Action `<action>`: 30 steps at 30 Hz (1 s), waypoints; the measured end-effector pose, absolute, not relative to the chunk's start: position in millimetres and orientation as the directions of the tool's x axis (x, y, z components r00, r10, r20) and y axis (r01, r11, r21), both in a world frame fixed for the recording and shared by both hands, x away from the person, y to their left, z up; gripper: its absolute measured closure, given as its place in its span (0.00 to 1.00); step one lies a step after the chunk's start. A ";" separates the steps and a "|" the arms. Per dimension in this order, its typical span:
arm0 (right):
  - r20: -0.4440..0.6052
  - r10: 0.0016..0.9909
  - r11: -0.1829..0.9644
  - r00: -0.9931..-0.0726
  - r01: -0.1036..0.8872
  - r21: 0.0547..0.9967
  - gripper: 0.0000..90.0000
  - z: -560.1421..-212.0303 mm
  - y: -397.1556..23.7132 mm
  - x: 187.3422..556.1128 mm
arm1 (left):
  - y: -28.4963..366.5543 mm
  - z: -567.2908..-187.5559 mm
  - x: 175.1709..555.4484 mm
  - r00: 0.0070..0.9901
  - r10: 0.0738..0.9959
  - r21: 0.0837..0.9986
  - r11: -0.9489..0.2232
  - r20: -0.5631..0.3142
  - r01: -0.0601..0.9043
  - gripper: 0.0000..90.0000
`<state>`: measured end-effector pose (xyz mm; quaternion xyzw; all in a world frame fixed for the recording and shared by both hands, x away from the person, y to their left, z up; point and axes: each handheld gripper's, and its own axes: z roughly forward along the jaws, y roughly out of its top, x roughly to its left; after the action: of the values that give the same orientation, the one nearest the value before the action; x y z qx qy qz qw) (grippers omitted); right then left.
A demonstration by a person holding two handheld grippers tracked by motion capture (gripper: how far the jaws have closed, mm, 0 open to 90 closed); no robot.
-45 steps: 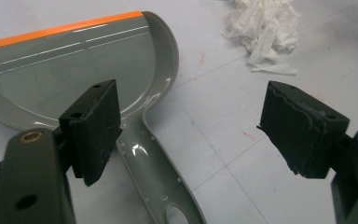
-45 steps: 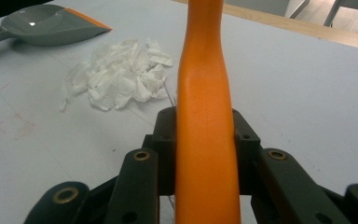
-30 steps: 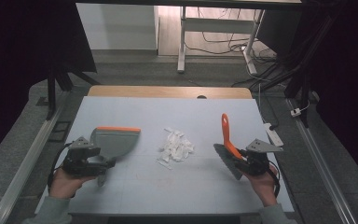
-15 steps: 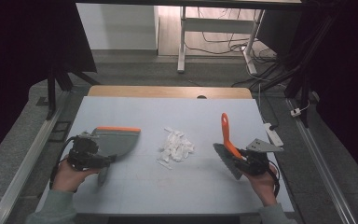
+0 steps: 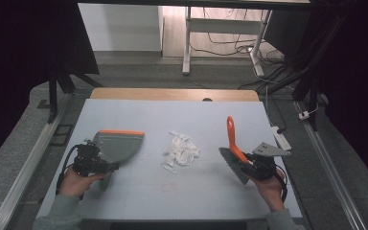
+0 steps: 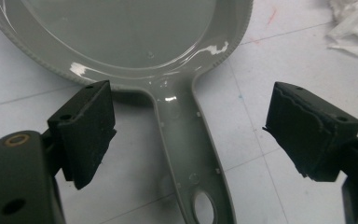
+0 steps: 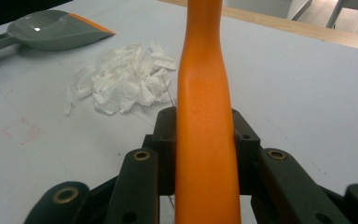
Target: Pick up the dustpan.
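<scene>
Tabletop — dustpan handle [image 6: 193, 154] between open jaws

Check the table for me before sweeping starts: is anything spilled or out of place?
Yes: a heap of torn white paper scraps lies loose mid-table, between the grey dustpan and the orange-handled brush. A few faint red marks show on the table. Nothing looks damaged.

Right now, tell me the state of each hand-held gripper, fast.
Left hand-held gripper: open, jaws just widened, either side of the dustpan handle, not pressing it.
Right hand-held gripper: shut on the brush handle.
</scene>
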<state>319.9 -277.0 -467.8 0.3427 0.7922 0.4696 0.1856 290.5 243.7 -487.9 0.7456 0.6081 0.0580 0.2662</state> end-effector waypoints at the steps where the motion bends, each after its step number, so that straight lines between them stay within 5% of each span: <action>1: 0.028 0.717 0.324 -0.696 0.369 0.871 0.78 -467.8 -277.0 319.9 | 243.1 -489.5 291.1 0.250 0.939 0.463 -0.118 -0.237 0.879 0.18; 30: 0.014 0.717 0.338 -0.697 0.366 0.867 0.78 -469.5 -274.9 319.4 | 237.7 -508.4 289.4 0.230 0.945 0.408 -0.121 -0.231 0.905 0.20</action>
<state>319.4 -274.9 -469.5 0.3402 0.7956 0.4641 0.1894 289.4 237.7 -508.4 0.7474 0.6190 0.0424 0.2377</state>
